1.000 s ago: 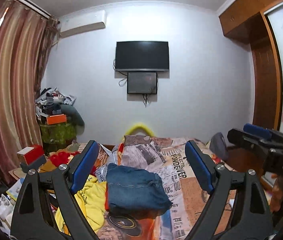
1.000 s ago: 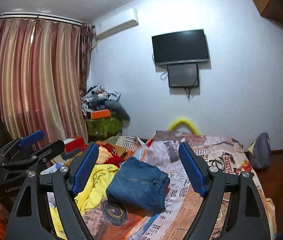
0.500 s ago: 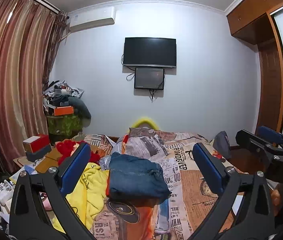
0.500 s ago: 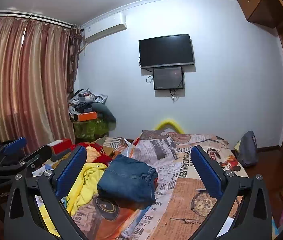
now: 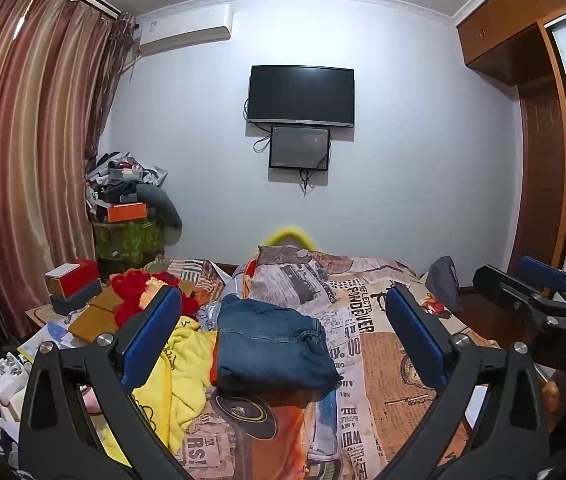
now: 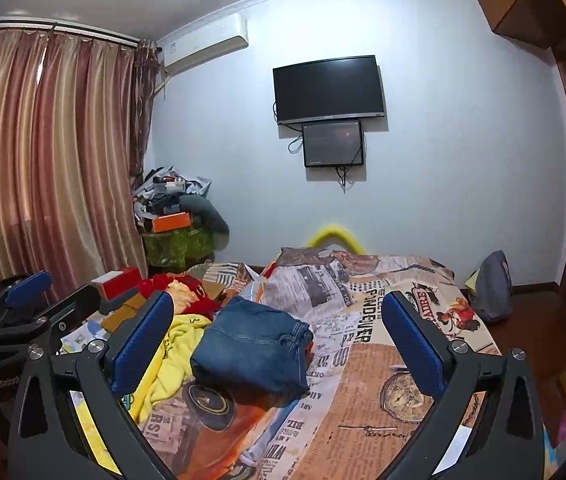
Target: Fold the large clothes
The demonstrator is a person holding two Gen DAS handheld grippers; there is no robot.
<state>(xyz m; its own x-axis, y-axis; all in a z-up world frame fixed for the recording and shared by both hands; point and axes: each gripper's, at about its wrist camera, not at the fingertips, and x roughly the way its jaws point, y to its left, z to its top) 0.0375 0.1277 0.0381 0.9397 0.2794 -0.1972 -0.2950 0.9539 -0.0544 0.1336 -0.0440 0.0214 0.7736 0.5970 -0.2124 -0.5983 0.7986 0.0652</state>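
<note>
A folded pair of blue jeans point(image 5: 273, 344) lies on the bed's newspaper-print sheet point(image 5: 387, 364); it also shows in the right wrist view point(image 6: 253, 354). A crumpled yellow garment point(image 5: 179, 376) lies to its left, also seen in the right wrist view point(image 6: 167, 356). My left gripper point(image 5: 283, 332) is open and empty, held back above the near end of the bed. My right gripper point(image 6: 277, 332) is open and empty too, at the same height. Each gripper shows at the edge of the other's view: the right one point(image 5: 539, 292), the left one point(image 6: 39, 300).
A red garment point(image 5: 143, 288) and boxes point(image 5: 73, 284) clutter the bed's left side. A piled-up stand point(image 5: 129, 216) is in the corner by the curtains point(image 5: 23, 160). A grey bag point(image 6: 491, 288) sits at the bed's far right. A wardrobe point(image 5: 543, 160) lines the right wall.
Both grippers have pulled back and up from the bed, so the jeans look smaller and lower. Both stayed open and empty.
</note>
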